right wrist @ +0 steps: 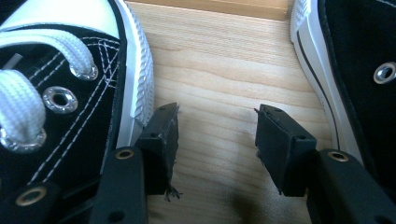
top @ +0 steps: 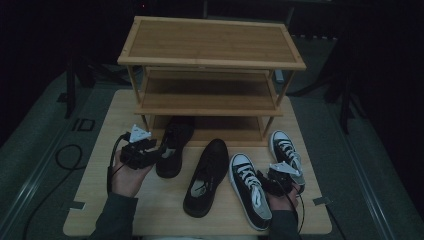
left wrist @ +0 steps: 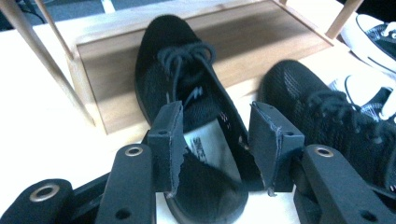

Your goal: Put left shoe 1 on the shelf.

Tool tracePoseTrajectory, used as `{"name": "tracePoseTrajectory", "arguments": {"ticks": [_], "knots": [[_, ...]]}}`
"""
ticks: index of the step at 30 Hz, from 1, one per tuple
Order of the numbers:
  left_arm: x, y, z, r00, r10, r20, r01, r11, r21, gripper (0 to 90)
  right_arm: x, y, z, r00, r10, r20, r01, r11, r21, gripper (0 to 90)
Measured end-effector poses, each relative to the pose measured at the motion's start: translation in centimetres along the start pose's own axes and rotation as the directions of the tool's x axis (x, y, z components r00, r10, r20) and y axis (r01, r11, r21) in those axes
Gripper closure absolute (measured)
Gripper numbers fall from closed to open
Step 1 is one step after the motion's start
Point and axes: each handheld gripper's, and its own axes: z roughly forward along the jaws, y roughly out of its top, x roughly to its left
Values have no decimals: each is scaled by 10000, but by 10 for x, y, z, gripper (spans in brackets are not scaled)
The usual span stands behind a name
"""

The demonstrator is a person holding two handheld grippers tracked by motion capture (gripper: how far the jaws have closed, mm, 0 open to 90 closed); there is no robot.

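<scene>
A black mesh lace-up shoe lies upright on the worktop at the left, its toe pushed onto the bottom shelf of the wooden rack and its heel pointing toward the near edge. Its black laces are tied in a bow and a pale insole with dark print shows inside. Its partner, a second black shoe, lies just to the right and nearer, wholly on the worktop, toe pointing far and slightly right. In the left gripper view the first shoe's heel lies between the spread jaws, untouched.
</scene>
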Motion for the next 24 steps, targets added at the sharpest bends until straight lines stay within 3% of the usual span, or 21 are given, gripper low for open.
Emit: {"name": "tracePoseTrajectory", "arguments": {"ticks": [12, 18, 24], "knots": [[-8, -24, -14, 9993, 179, 316, -188, 9994, 283, 622, 0, 0, 0, 10000, -23, 1, 23, 10000, 15, 489], [-17, -34, -10, 9968, 666, 441, -695, 9954, 665, 745, 0, 0, 0, 10000, -10, -1, 10, 10000, 8, 489], [-22, -42, -6, 9957, 772, 507, -815, 9927, 891, 869, 0, 0, 0, 10000, -17, 0, 17, 10000, 10, 489]]}}
